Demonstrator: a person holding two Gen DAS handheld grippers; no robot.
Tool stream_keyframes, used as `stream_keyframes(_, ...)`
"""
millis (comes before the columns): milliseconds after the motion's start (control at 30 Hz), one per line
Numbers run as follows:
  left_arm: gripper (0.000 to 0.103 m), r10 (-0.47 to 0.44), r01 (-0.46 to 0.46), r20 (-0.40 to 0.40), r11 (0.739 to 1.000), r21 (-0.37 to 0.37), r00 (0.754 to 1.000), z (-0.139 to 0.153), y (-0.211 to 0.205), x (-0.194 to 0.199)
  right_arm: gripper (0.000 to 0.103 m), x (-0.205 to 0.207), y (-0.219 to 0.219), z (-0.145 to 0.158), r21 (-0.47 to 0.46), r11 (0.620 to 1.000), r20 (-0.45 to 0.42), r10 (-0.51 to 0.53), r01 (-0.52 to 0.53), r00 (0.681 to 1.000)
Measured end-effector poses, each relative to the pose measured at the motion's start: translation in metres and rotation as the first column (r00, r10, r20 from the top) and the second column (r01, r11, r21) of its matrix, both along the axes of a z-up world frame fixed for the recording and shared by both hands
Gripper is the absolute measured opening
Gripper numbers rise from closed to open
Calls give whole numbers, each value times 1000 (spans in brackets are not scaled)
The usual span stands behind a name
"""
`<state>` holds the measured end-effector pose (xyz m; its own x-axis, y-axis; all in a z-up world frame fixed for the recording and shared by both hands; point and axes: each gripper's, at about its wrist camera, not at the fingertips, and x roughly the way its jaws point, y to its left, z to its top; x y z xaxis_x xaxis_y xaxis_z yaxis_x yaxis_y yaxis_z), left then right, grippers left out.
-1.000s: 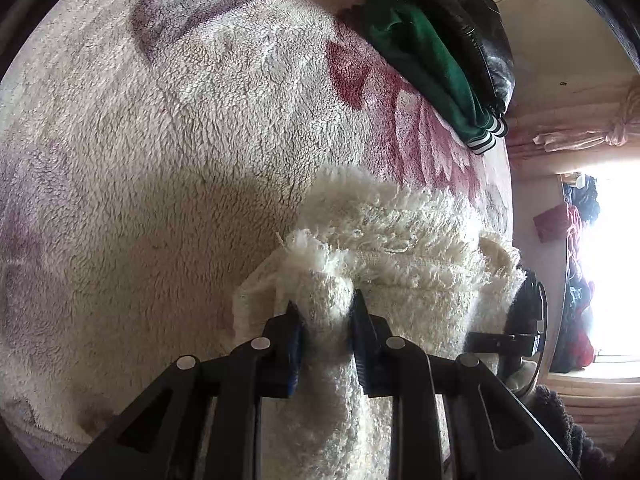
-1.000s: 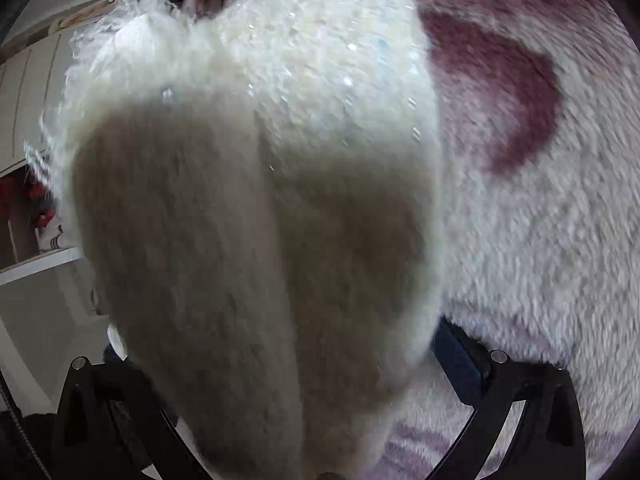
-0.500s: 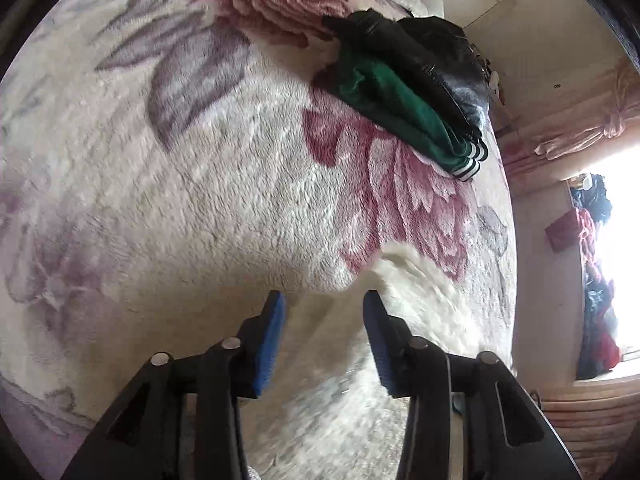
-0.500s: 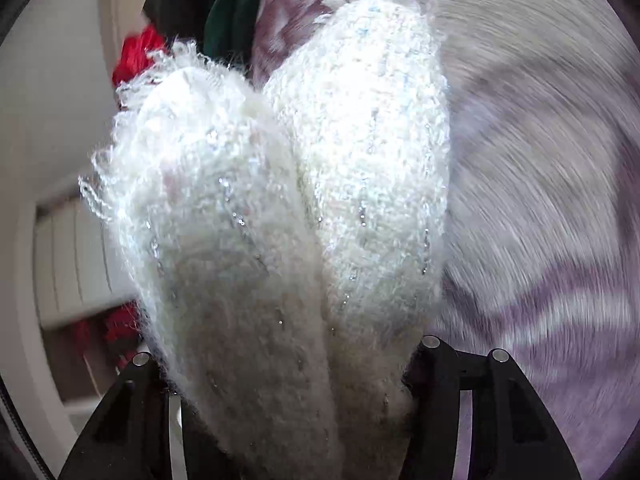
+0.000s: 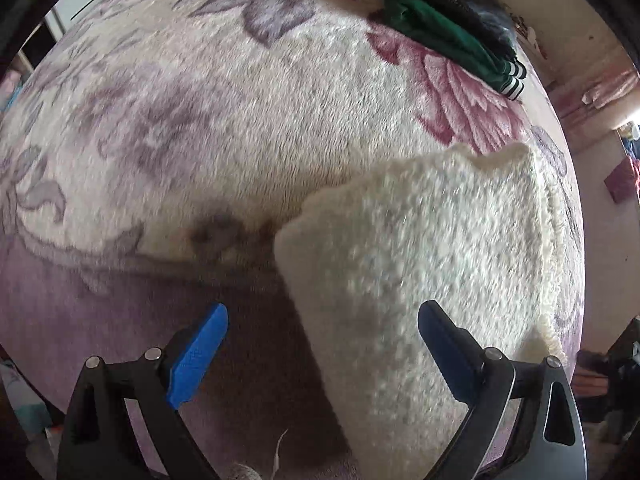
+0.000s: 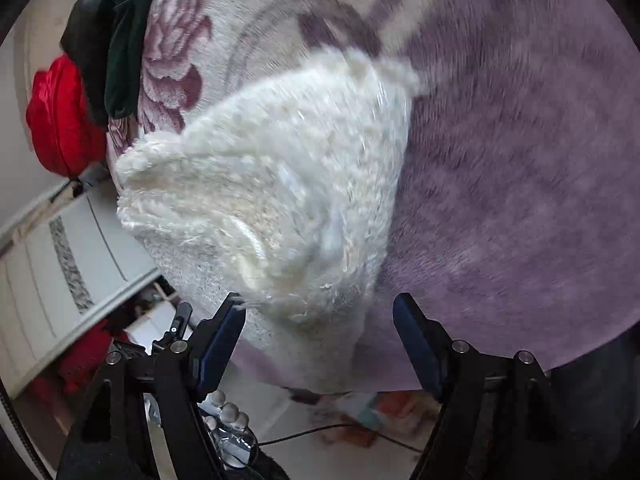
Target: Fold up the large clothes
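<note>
The fluffy white garment (image 5: 420,264) lies folded on the flowered plush blanket (image 5: 224,128), filling the lower right of your left wrist view and the centre of your right wrist view (image 6: 280,200). Your left gripper (image 5: 322,344) has just been opening and stands wide, nothing between its blue pads. Your right gripper (image 6: 318,336) has also just been widening, its pads clear of the garment's near edge. A green and black clothes pile (image 5: 452,32) sits at the upper right.
</note>
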<state>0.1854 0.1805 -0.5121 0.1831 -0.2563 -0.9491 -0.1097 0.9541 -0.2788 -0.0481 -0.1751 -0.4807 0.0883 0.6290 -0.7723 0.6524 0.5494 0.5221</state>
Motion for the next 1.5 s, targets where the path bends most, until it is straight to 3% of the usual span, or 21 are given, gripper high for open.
stream_keyframes(67,97,47,-48,-16,999,-19,999,-4,1,-16,78,35,3,27,-26,989,67,145,-144,987)
stream_keyframes(133,97,89,-90,-30,996,-28,996,-8,1,-27,78,71,27,42,-67,950,118,311,-305,943)
stream_keyframes(300,97,148,-148,-5,989,-24,989,-12,-5,-34,78,143,83,37,-230,790,248,612,-568,751)
stream_keyframes(400,97,203,-205,-36,978,-46,978,-18,-5,-34,78,174,107,10,-209,685,205,729,-698,653)
stream_keyframes(433,97,232,-235,-50,970,-64,971,-19,-3,-35,77,185,118,-2,-203,662,181,750,-722,636)
stream_keyframes(467,97,255,-258,-58,964,-69,965,-20,-2,-37,71,185,125,-12,-191,647,185,762,-738,620)
stream_keyframes(500,97,272,-276,-61,959,-67,960,-19,-1,-38,35,183,135,-13,-201,621,178,784,-758,595)
stream_keyframes(533,97,285,-289,-63,956,-59,956,-17,-1,-40,16,179,142,-14,-191,600,170,799,-777,576)
stream_keyframes(600,97,306,-309,-63,950,-37,950,-13,-2,-43,14,175,145,-2,-172,612,199,789,-772,582)
stream_keyframes(700,97,327,-330,-79,944,-32,942,-7,-6,-49,12,173,119,42,-138,717,251,693,-683,676)
stream_keyframes(800,97,375,-385,-104,916,-111,921,-2,-6,-55,12,177,90,74,-257,741,266,671,-620,692)
stream_keyframes(867,97,391,-405,-115,903,-145,913,-1,-9,-57,12,183,72,54,-290,740,194,666,-606,720)
stream_keyframes(967,97,373,-382,-102,919,-93,922,-5,-21,-52,13,192,69,1,-257,721,73,678,-643,731)
stream_keyframes(1067,97,358,-367,-118,928,-67,926,-15,-25,-53,16,194,77,-25,-125,704,45,708,-699,705)
stream_keyframes(1167,97,365,-376,-119,922,-90,923,-21,-25,-62,40,182,80,-22,-22,674,61,738,-738,672)
stream_keyframes(1233,97,372,-383,-118,919,-89,921,-23,-28,-67,74,165,76,-22,10,643,62,764,-766,642)
stream_keyframes(1300,97,381,-391,-117,916,-88,917,-23,-31,-72,80,142,74,-33,67,595,28,802,-801,597)
stream_keyframes(1367,97,391,-401,-117,912,-82,913,-20,-32,-78,75,120,76,-48,76,552,-12,833,-830,553)
stream_keyframes(1400,97,393,-403,-119,912,-79,912,-18,-32,-80,25,111,75,-52,66,552,-15,834,-831,552)
stream_keyframes(1433,97,395,-404,-119,912,-67,911,-16,-32,-81,12,105,73,-53,68,573,-21,820,-817,573)
stream_keyframes(1500,97,387,-395,-111,917,-55,915,-12,-32,-85,12,105,66,-28,-17,628,29,778,-778,628)
